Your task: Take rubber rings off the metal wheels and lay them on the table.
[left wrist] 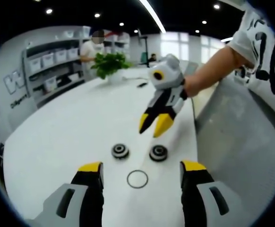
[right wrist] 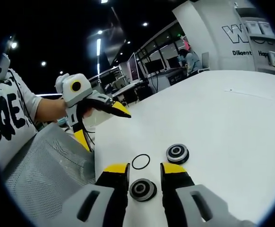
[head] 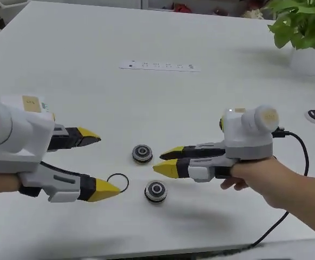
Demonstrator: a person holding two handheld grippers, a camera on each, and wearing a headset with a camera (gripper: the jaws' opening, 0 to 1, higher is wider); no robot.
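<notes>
Both grippers hover over the white surface [head: 211, 92] and carry nothing. The left gripper [head: 97, 162] has its jaws spread wide. The right gripper [head: 166, 161] has its jaws parted by a smaller gap, about as wide as one wheel in the right gripper view. I think this gap is prepared for a grasp, because in that view the near wheel [right wrist: 142, 189] sits just between and below the yellow tips. In the head view the near wheel [head: 156, 191] lies near the front edge, and the far wheel [head: 142, 153] lies just beside the right tips. One rubber ring [head: 117, 181] lies flat on the surface, apart from both wheels and near the lower left jaw; in the left gripper view the ring [left wrist: 137, 178] is framed between the open jaws. It seems it was laid there as the task asks. The ring is thin, black and a plain circle, probably soft. The wheels are small round discs with a shiny metal hub and a dark ribbed rim. From this rim I judge that rubber remains on them, but how many rings, I cannot tell. The surface is smooth and matte, so a wheel may slide when it is pinched.
</notes>
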